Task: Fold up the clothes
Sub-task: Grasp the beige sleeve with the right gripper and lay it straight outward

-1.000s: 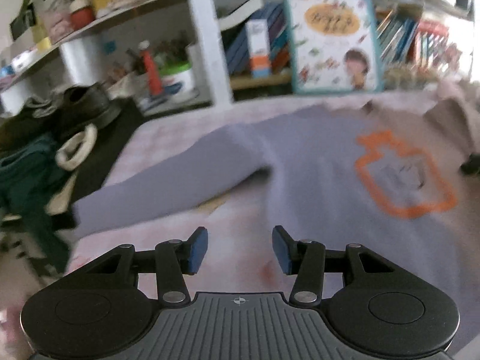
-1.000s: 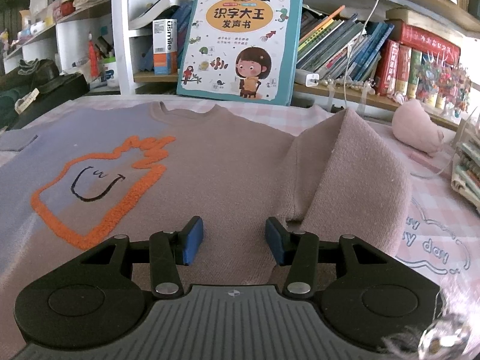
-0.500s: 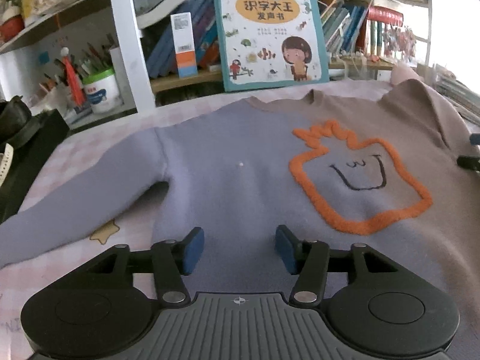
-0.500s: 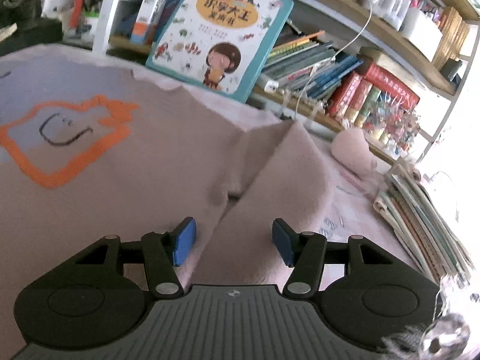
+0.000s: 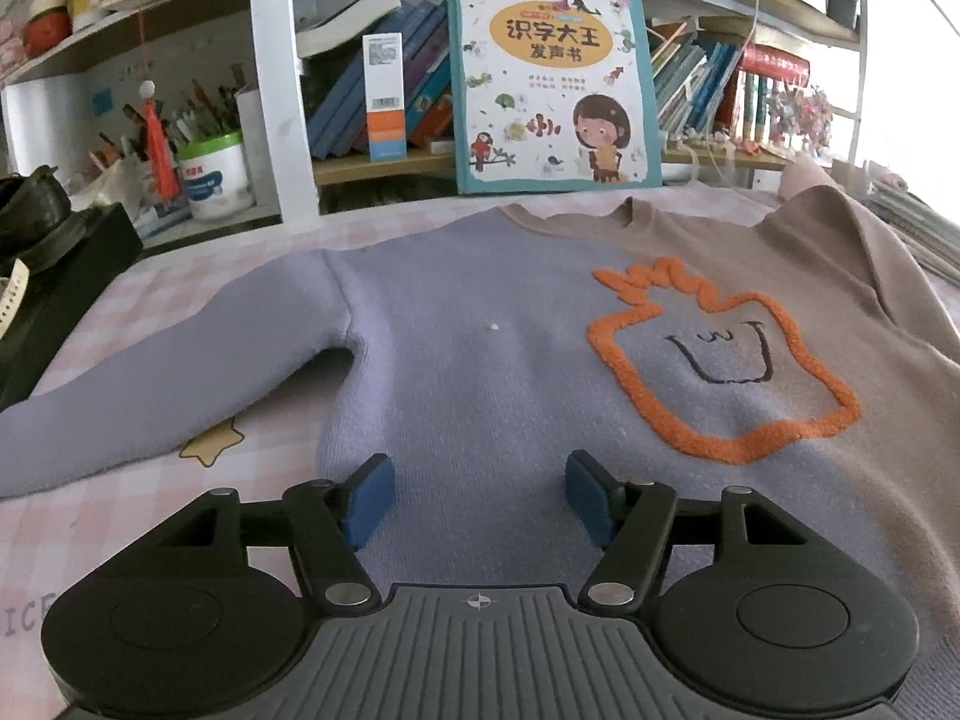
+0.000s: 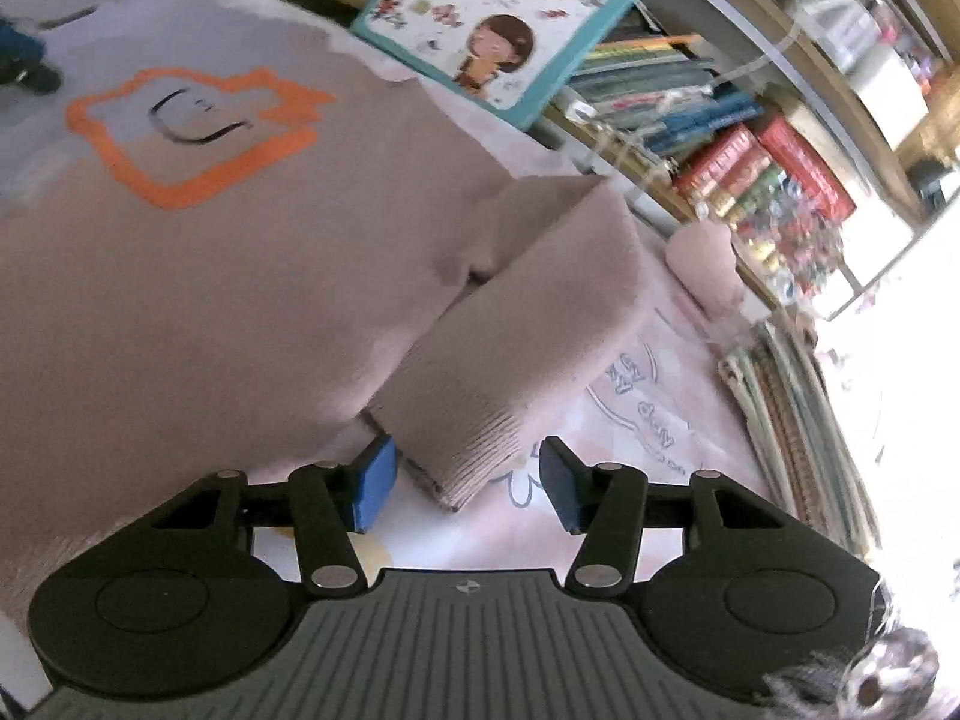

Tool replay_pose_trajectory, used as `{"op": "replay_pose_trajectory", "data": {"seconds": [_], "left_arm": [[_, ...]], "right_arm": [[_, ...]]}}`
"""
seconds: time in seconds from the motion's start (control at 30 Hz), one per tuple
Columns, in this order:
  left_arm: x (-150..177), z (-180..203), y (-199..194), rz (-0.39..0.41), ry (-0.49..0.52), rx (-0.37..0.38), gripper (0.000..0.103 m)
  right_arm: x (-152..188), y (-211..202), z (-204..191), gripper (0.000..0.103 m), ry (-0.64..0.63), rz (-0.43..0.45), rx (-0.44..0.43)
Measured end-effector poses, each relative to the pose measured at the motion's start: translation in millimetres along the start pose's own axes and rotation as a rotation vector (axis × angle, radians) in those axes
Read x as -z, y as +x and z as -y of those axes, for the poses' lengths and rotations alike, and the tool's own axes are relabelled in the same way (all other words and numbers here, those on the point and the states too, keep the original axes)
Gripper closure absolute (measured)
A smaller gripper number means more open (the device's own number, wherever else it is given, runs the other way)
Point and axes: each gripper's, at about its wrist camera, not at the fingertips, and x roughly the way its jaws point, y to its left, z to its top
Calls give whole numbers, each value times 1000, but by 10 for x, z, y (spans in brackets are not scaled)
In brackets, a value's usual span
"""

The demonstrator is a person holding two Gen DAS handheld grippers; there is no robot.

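Sweater [image 5: 480, 360] between open left tongs [image 5: 477, 495]

Left tool [image 5: 479, 495] and right tool [image 6: 467, 485], jaws spread wide, both empty.

Picture book [image 5: 555, 81], pen tub [image 5: 213, 174]
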Motion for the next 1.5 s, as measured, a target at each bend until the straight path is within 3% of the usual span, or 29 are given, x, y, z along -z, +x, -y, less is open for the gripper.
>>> {"op": "replay_pose_trajectory", "data": {"seconds": [0.13, 0.2, 0.43, 0.53, 0.57, 0.6, 0.67, 0.77, 0.9, 0.97, 1.1, 1.17, 1.37, 1.5], "left_arm": [[6, -5, 1, 4, -1, 0, 38], [7, 2, 8, 4, -3, -2, 38], [6, 16, 4, 3, -6, -9, 38], [6, 21, 2, 2, -7, -11, 38], [5, 23, 2, 1, -7, -11, 38], [5, 24, 2, 0, -7, -11, 38], [1, 25, 2, -2, -6, -11, 38], [-5, 25, 2, -6, -5, -10, 37], [-22, 39, 2, -10, -5, -11, 37], [-29, 48, 1, -9, -6, -13, 37], [-27, 49, 0, -9, -6, -13, 37], [-32, 50, 2, -10, -6, -14, 37], [-34, 40, -27, -9, -5, -28, 37], [-45, -2, -85, -5, -1, -43, 37]], "right_arm": [[-26, 0, -35, 54, -39, 8, -23], [-51, 25, -20, 62, -28, 16, -46], [-130, 158, 224, 68, 165, 36, -203], [-99, 196, 343, 80, 272, 39, -279], [-81, 205, 378, 89, 309, 38, -292], [-73, 210, 392, 95, 321, 38, -271], [-68, 203, 427, 95, 345, 45, -232], [-75, 109, 565, 96, 412, 124, -147], [-98, -111, 1037, 96, 600, 271, 10], [-97, -143, 1261, 96, 648, 295, 120], [-115, 60, 1609, 96, 611, 232, 371], [-107, 204, 1722, 96, 588, 186, 440], [-57, 594, 1842, 95, 532, 40, 492], [-22, 684, 1761, 91, 480, -2, 530]]}}
